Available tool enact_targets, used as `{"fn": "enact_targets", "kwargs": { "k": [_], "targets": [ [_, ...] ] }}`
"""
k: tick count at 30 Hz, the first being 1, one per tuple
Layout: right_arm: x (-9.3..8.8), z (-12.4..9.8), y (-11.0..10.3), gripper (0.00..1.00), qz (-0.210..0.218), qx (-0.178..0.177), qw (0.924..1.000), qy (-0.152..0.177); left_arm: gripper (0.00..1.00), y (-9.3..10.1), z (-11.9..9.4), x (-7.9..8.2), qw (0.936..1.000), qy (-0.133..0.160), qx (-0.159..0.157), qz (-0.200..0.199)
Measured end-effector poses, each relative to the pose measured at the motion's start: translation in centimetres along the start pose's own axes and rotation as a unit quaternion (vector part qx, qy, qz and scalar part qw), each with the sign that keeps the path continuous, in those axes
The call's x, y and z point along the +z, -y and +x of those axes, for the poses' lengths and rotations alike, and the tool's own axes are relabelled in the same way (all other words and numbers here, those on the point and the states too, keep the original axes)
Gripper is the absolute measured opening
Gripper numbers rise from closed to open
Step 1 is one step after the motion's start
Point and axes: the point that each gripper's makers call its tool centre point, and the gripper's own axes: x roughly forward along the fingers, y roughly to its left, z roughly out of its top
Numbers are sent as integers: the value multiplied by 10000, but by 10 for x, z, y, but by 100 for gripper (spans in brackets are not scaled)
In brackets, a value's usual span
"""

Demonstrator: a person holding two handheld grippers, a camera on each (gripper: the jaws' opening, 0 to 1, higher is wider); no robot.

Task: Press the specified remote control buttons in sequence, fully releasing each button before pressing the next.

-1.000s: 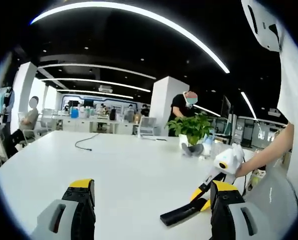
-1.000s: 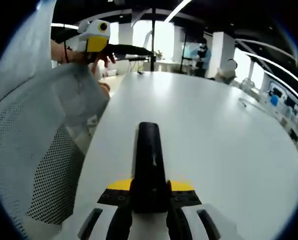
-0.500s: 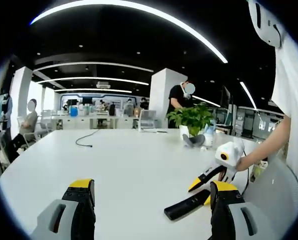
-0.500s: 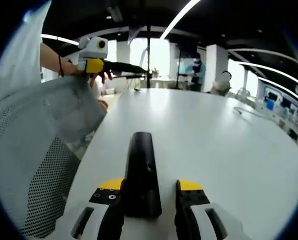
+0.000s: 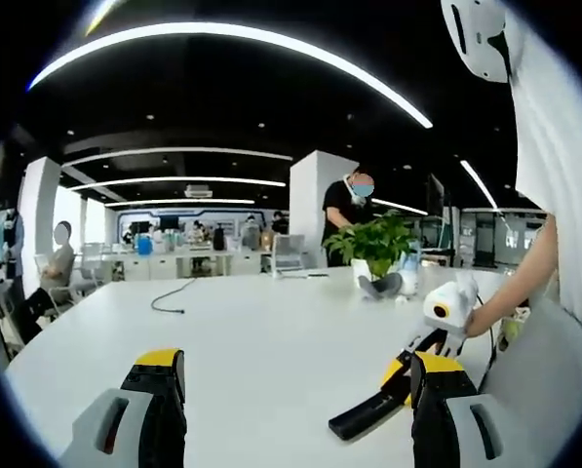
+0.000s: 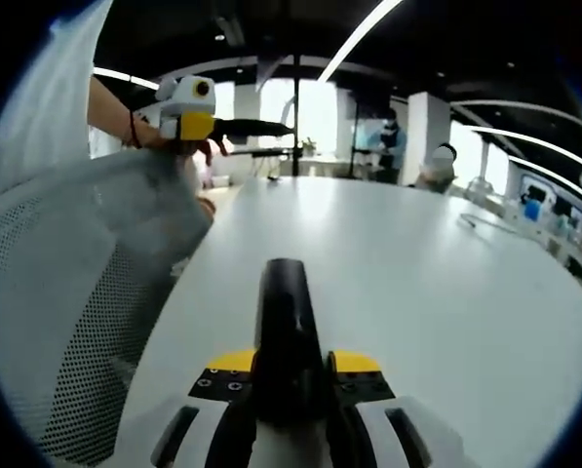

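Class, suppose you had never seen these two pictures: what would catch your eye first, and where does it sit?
First, the black remote control, lying lengthwise on the white table and clamped between the right gripper's yellow-tipped jaws. In the left gripper view, the left gripper stands open over bare tabletop, with a green potted plant at the table's far side.

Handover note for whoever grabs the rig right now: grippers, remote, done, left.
Right gripper: jaws shut on the sides of the black remote, which points away along the white table.
Left gripper: open, holding nothing, raised above the table. In its view the remote lies at the right with the right gripper on its far end.
Done: remote clamped. No button press visible.
Left: the button sequence, releasing each one fully; left gripper looks free for pressing.
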Motion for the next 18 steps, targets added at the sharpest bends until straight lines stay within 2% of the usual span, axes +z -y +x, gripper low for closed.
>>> {"fn": "enact_targets", "kwargs": {
  "k": [6,8,12,15,18],
  "targets": [
    [0,1,6,24,18,-49,10000,-34,100,1,1,0,10000,1,-48,-23],
    [1,2,9,24,10,-59,10000,-15,100,2,0,6,9999,116,-57,81],
    [2,2,16,24,45,-156,9999,1,100,-7,-4,18,9987,443,171,171],
    [1,2,19,24,59,-181,9998,-37,100,-11,-5,16,9985,412,274,218],
    [1,2,25,24,70,-222,9997,-108,100,-12,-4,12,9992,328,245,12]
  ]
}}
